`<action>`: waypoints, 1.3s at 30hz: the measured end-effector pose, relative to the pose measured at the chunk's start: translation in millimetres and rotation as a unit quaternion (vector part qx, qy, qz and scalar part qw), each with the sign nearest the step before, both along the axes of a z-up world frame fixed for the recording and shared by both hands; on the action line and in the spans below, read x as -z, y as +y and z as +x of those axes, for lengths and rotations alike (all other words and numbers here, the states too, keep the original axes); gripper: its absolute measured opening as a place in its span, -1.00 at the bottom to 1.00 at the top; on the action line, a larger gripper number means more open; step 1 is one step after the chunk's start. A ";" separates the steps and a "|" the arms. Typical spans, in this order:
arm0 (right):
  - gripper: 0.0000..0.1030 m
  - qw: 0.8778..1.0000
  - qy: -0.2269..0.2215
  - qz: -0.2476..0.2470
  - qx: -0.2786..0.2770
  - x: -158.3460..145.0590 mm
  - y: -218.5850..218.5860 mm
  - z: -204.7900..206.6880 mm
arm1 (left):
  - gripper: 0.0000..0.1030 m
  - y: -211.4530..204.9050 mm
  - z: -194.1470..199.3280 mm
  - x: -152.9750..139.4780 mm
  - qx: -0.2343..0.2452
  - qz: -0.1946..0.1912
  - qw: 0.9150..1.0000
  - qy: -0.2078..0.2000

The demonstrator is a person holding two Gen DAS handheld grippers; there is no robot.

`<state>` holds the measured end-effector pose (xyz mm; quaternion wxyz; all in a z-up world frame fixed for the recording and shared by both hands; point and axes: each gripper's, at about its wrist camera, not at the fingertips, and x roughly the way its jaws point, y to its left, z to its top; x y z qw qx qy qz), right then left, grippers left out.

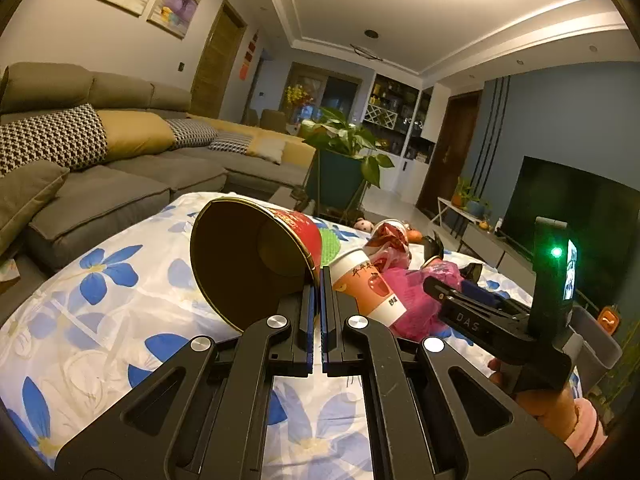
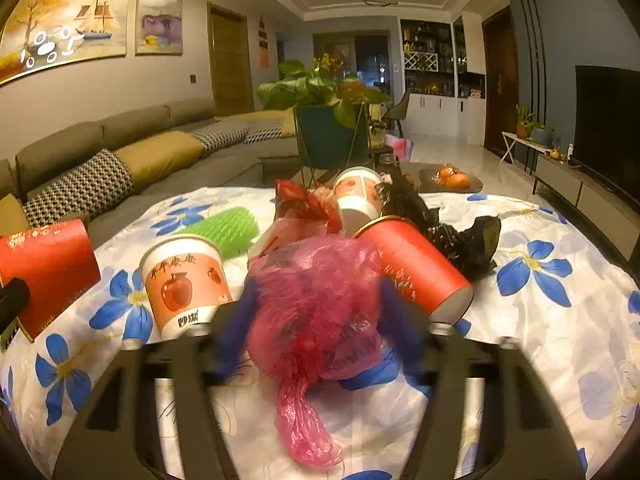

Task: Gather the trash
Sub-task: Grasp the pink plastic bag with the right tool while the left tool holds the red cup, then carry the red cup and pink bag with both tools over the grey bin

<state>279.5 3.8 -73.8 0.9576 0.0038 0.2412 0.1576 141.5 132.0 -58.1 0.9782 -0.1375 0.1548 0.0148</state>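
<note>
Orange fruits (image 2: 454, 178) only right-wrist visible

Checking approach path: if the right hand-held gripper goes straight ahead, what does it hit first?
The crumpled pink plastic bag, already between the open fingers of the right hand-held gripper. Beyond it, probably the tipped red cup; depth is unclear.
</note>
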 end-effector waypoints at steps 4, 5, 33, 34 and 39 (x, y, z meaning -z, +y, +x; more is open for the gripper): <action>-0.78 1.000 -0.004 -0.009 -0.012 1.7 -2.5 -9.7 | -0.97 0.2 -1.2 1.1 0.002 -0.001 1.000 0.003; -0.80 1.000 -0.010 -0.008 -0.012 0.4 -4.4 -14.4 | -0.97 -0.1 -1.9 1.1 0.003 -0.001 1.000 0.004; -0.84 0.986 -0.126 0.019 0.105 -52.4 -152.6 -143.2 | -0.97 -88.2 -23.8 -33.7 0.086 0.042 0.995 -0.024; -0.84 0.986 -0.127 0.019 0.108 -53.2 -156.3 -145.4 | -0.97 -95.8 -23.8 -34.7 0.093 0.046 0.994 -0.026; -0.84 0.981 -0.138 0.019 0.132 -57.3 -178.9 -155.1 | -0.97 -129.2 -16.8 -39.7 0.133 0.054 0.989 -0.025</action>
